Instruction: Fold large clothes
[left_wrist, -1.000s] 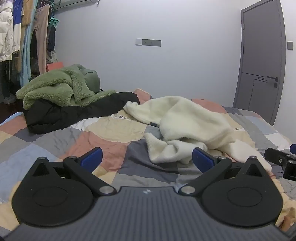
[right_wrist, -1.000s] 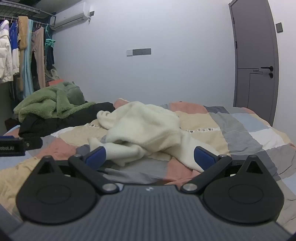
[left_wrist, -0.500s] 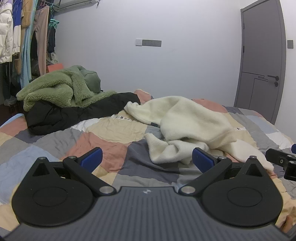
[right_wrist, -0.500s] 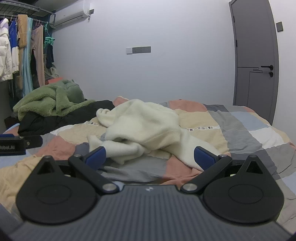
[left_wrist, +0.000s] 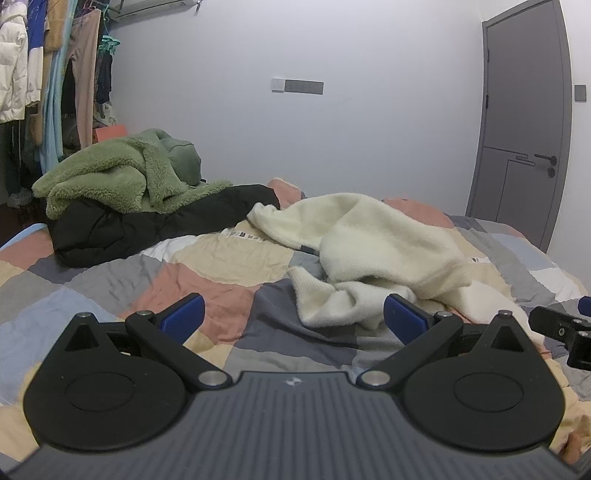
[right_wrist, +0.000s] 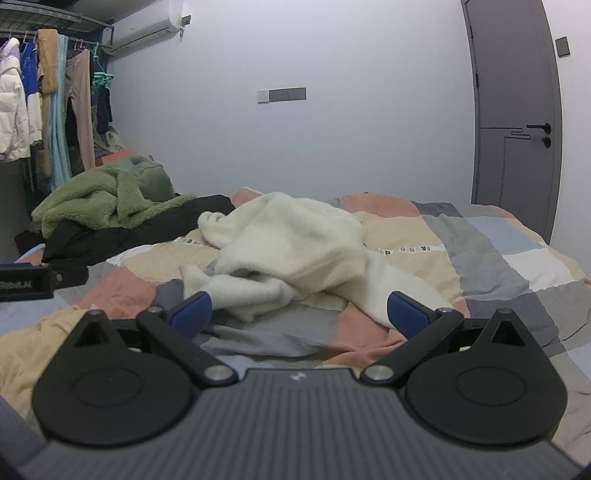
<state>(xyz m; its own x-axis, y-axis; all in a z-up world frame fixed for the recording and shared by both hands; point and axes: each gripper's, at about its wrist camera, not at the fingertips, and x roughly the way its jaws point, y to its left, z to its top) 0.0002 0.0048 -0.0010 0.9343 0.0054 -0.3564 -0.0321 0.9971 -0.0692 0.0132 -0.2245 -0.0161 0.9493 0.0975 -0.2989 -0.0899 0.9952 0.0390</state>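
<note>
Cream fleece garment (left_wrist: 373, 254) lies crumpled on the patchwork quilt (left_wrist: 221, 258), ahead-right of the left gripper (left_wrist: 293, 314) and dead ahead of the right gripper (right_wrist: 299, 308) (judged nearer). Both grippers spread wide, empty.

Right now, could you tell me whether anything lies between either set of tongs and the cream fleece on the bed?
Nothing visible does. Both the left tongs and right tongs are open, with only bare quilt before the cream fleece. The green fleece and black coat lie off to the left.
</note>
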